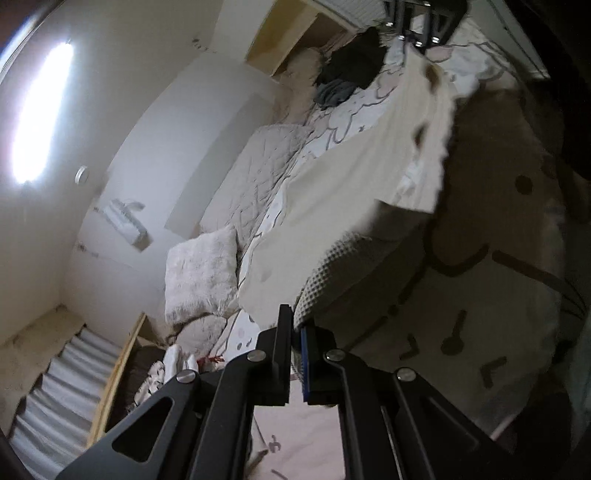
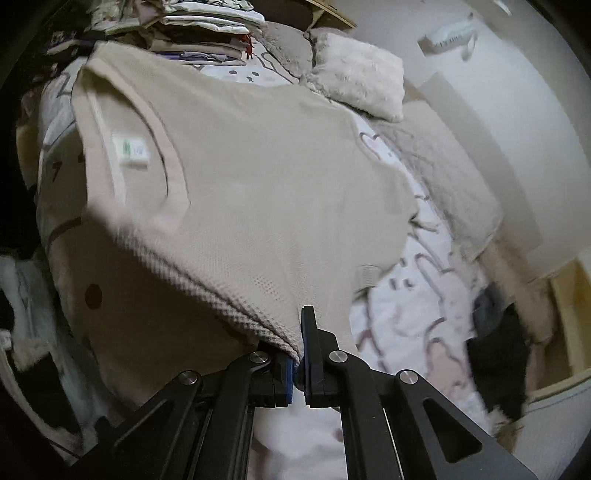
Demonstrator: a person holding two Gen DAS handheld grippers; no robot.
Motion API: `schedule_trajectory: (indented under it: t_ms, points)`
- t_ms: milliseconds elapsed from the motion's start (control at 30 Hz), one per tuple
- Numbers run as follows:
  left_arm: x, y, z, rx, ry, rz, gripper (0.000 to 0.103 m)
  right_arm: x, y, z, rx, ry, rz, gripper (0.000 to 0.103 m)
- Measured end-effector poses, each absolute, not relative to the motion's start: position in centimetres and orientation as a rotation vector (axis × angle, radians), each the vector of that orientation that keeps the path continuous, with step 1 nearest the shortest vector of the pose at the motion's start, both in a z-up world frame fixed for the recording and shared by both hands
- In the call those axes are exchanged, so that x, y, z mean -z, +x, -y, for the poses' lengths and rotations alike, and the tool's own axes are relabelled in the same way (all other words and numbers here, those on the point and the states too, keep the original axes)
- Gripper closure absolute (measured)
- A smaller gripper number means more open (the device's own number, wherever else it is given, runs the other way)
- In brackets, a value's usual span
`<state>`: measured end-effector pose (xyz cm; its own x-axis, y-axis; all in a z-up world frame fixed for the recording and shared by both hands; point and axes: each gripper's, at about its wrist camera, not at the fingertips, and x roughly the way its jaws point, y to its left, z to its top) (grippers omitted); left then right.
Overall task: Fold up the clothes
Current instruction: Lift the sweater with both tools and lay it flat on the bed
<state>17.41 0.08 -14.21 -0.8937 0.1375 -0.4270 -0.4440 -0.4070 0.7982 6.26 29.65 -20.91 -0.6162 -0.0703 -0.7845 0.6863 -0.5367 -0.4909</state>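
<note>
Beige waffle-knit top (image 2: 240,177) is pinched at two edges by left gripper (image 1: 295,354) and right gripper (image 2: 299,354); no fold made, folded stack (image 2: 207,33) behind.

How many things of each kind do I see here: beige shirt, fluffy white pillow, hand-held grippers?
Beige shirt: 1
Fluffy white pillow: 1
Hand-held grippers: 2, left hand-held gripper and right hand-held gripper, both shut on the shirt
Total: 4
</note>
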Motion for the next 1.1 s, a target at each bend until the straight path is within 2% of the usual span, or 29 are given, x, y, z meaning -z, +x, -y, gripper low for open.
schedule_trajectory:
  t_ms: [100, 267, 400, 433, 467, 500, 533, 567, 867, 900, 933, 1000, 1100]
  points:
    - [17.0, 19.1, -0.9, -2.197, -0.459, -1.512, 0.098, 22.6, 7.4, -30.0, 2.105, 1.083, -1.21, 0.1]
    - [23.0, 20.8, -2.3, -1.963, -0.514, -1.61, 0.098, 31.0, 8.7, -30.9, 1.944, 1.201, -1.341, 0.1]
    - [24.1, 21.3, -2.5, -1.92, -0.486, -1.683, 0.094, 33.7, 9.0, -31.0, 1.882, 1.162, -1.455, 0.1]
    - [24.0, 21.4, -2.4, -1.923, -0.477, -1.697, 0.092, 33.6, 9.0, -31.2, 1.894, 1.171, -1.431, 0.1]
    - [24.0, 21.4, -2.4, -1.926, -0.467, -1.712, 0.073, 33.3, 8.7, -31.5, 1.908, 1.193, -1.382, 0.099]
    - [23.9, 21.4, -2.3, -1.935, -0.452, -1.731, 0.044, 33.0, 8.3, -31.8, 1.916, 1.213, -1.336, 0.099]
    - [23.8, 21.3, -2.1, -1.944, -0.441, -1.748, 0.038, 32.7, 8.2, -32.0, 1.919, 1.229, -1.304, 0.099]
    - [23.7, 21.2, -2.0, -1.951, -0.433, -1.764, 0.036, 32.5, 7.9, -32.0, 1.919, 1.244, -1.28, 0.099]
    - [24.6, 17.0, 0.3, -2.027, -0.518, -1.926, 0.036, 32.3, 9.0, -32.2, 1.936, 1.245, -1.258, 0.099]
    - [25.0, 16.4, 0.4, -2.028, -0.524, -1.944, 0.039, 32.4, 9.0, -32.2, 1.938, 1.246, -1.253, 0.099]
    - [25.4, 15.9, 0.3, -2.02, -0.515, -1.961, 0.044, 32.4, 8.9, -32.3, 1.938, 1.249, -1.249, 0.099]
    - [26.1, 15.3, 0.0, -1.996, -0.461, -2.014, 0.092, 32.5, 8.7, -32.4, 1.939, 1.256, -1.241, 0.099]
    - [25.2, 15.2, -0.2, -1.984, -0.245, -2.151, 0.092, 32.4, 8.7, -32.5, 1.949, 1.257, -1.229, 0.099]
